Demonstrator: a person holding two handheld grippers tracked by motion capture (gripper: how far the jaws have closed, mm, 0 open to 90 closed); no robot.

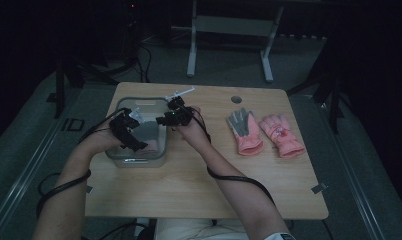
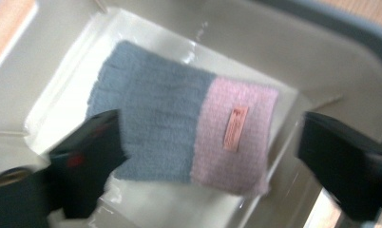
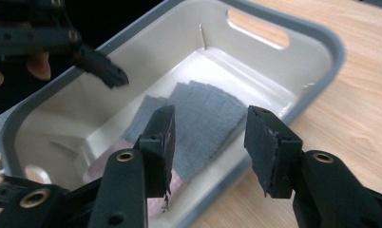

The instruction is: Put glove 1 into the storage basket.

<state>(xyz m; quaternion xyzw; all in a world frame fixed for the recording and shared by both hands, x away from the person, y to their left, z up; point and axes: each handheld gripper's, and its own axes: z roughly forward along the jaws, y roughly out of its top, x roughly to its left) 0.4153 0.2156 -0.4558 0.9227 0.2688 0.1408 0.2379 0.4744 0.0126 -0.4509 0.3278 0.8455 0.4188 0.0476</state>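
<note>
The left gripper [image 2: 203, 156] hangs released over the grey-and-pink knit glove [image 2: 179, 118], centre frame on the bin [image 1: 137, 159] floor. The right gripper [image 3: 210, 142] hangs empty too. This looks like the drop-off step; next, 2 pink gloves [image 1: 266, 132], right of frame.

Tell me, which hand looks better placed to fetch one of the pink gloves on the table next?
Probably the right. The right gripper sits at the bin's near edge, on the side where the pink gloves lie, its jaws open with nothing between them. The left gripper hangs over the bin, above the grey and pink mitten.
</note>
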